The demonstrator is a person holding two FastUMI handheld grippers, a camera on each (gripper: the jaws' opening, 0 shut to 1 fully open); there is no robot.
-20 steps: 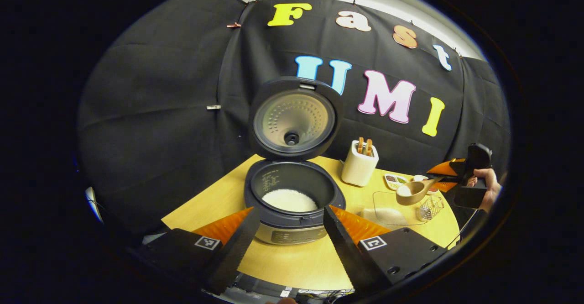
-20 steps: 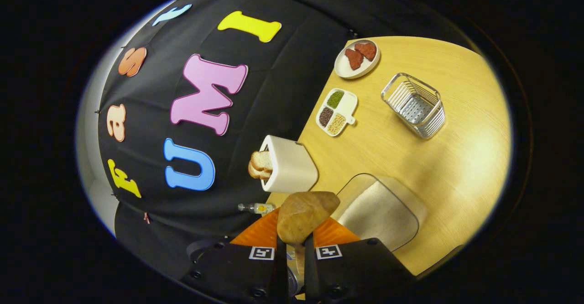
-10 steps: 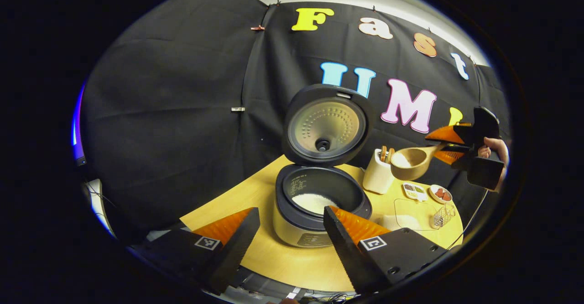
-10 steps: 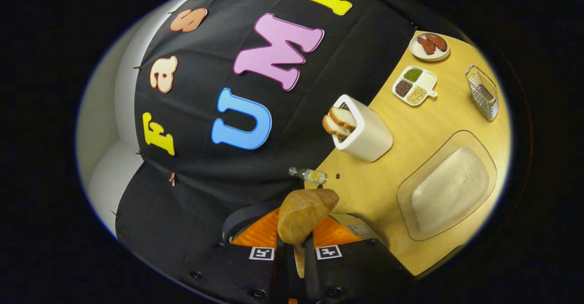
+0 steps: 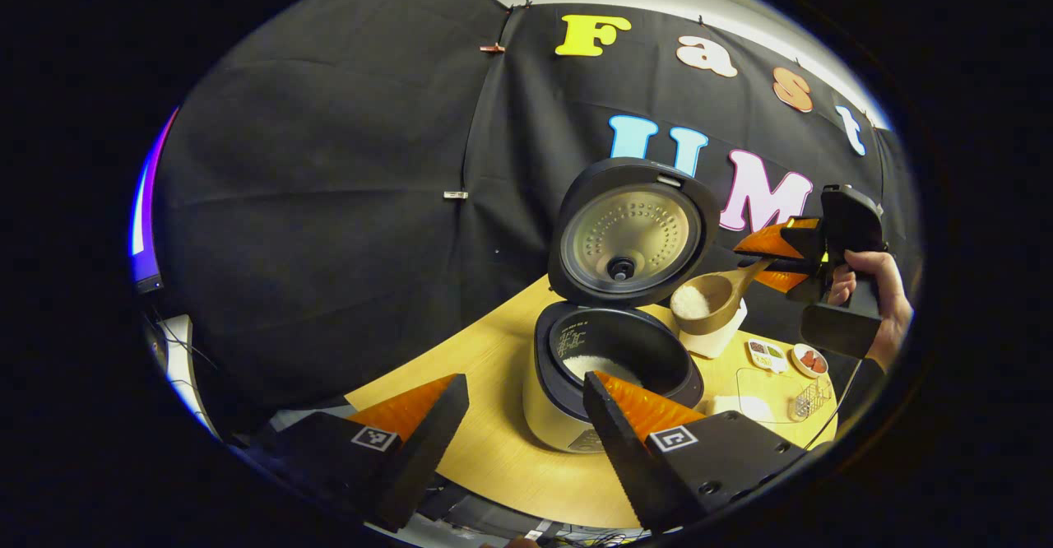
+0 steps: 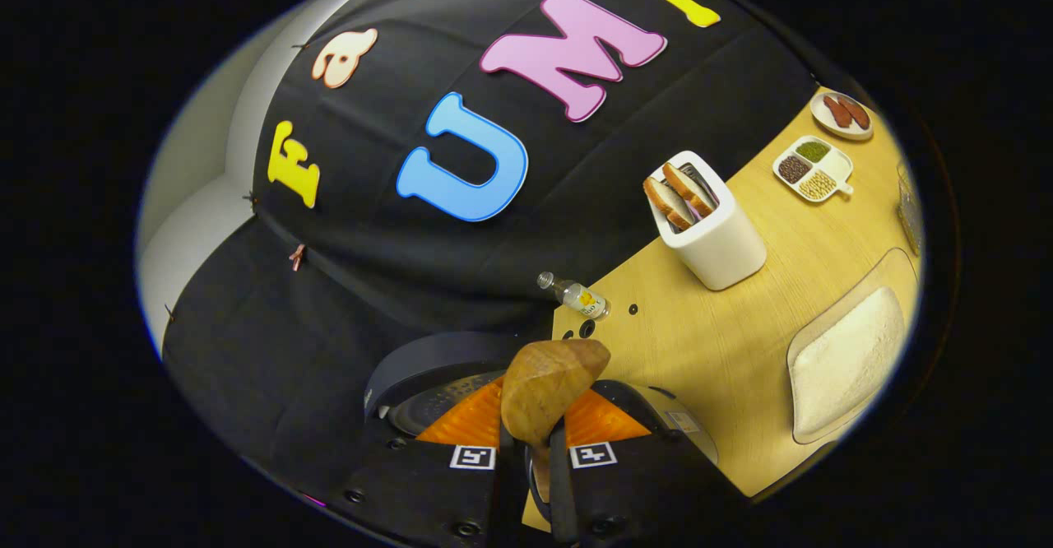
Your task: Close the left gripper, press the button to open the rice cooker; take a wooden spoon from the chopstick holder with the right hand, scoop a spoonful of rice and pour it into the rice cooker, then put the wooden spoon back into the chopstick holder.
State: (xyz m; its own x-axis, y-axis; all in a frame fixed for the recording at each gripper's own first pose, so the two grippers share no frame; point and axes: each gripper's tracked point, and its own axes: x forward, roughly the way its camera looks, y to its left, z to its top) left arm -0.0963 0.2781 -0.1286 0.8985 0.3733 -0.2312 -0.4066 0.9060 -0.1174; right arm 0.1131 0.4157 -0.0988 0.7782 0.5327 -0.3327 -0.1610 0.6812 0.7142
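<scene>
1. Right gripper (image 6: 526,449) pinches the wooden spoon (image 5: 706,303) by its handle; a hand (image 5: 872,301) holds that gripper high at the right
2. Left gripper (image 5: 526,416) hangs idle at the near edge, fingers spread wide, gripping nothing
3. Spoon bowl sits level with white rice heaped in it, likely kept flat so nothing spills on the way over
4. Rice cooker (image 5: 613,367) stands with its lid (image 5: 632,239) up, some rice already in the pot; the spoon hovers just right of the rim, not yet over it
5. Against the earlier frames, the spoon has travelled left from the rice tray (image 6: 847,363) toward the cooker; the chopstick holder (image 5: 810,398) now lies well behind it at the far right
</scene>
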